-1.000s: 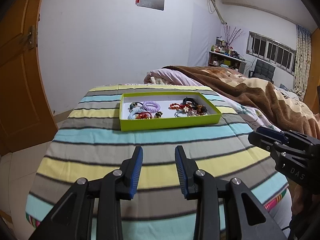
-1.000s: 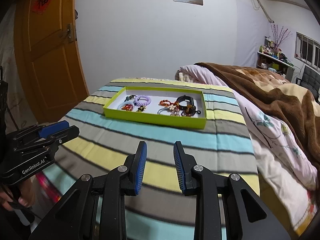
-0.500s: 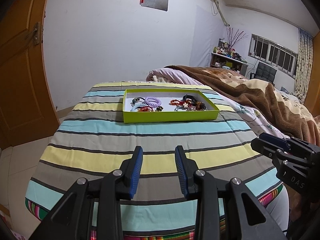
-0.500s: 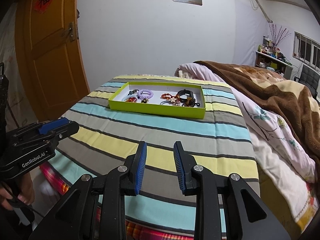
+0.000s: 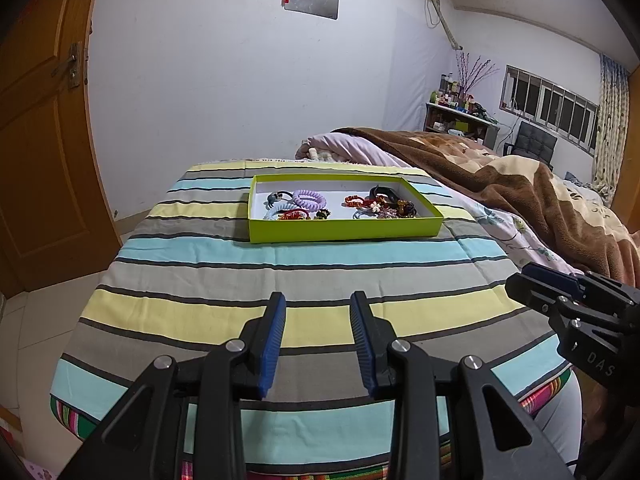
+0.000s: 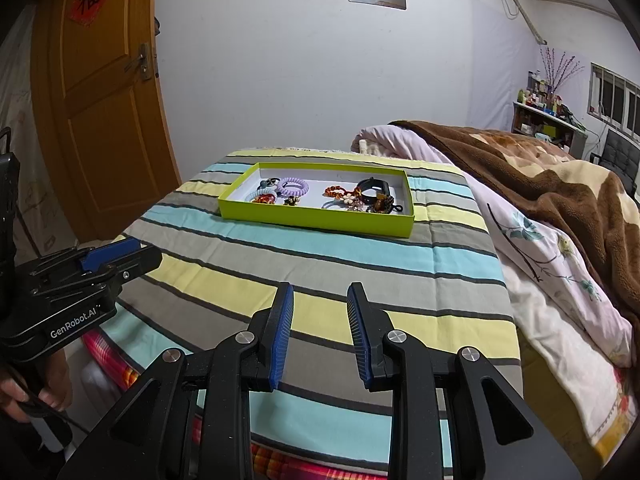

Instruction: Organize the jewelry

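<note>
**Two open grippers, one green box**

The green box [image 5: 344, 230] sits on the striped cloth [image 5: 280, 264], at 12 o'clock from both grippers and well apart from them. Hair ties and bracelets lie inside it. The left gripper [image 5: 318, 340] and right gripper [image 6: 320, 332] have fingers spread, holding nothing.

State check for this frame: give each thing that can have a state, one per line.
left gripper: open, empty
right gripper: open, empty
green tray: uncovered, flat on the striped cloth
jewelry: all inside the tray, in two loose clusters
wooden door: shut
</note>
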### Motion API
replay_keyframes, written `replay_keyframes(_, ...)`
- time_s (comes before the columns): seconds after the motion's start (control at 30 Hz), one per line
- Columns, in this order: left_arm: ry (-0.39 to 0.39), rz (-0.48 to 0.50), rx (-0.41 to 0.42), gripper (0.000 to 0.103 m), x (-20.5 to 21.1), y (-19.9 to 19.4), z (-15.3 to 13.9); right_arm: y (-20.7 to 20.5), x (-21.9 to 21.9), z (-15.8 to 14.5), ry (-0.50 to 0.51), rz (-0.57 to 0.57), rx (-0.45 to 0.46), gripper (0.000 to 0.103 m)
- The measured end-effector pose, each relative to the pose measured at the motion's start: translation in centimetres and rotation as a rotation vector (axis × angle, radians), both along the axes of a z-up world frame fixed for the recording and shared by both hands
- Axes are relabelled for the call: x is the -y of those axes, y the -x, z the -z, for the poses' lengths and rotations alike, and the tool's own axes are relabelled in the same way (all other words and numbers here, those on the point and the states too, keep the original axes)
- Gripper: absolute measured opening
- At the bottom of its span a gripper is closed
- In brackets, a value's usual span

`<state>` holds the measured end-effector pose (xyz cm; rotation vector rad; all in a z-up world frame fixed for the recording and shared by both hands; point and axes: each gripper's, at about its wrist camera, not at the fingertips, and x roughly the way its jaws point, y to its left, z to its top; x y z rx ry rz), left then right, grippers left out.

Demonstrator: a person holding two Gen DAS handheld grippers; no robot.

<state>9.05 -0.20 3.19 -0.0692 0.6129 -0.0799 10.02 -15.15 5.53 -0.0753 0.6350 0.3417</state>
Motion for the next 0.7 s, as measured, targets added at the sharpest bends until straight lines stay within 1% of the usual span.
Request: replay_keyframes(0.7,-0.022,-0.016,-0.006,0.035,0.09,-0.21,0.19,-0.01,0.03,-0.06,-0.001,-0.001,0.004,0.029)
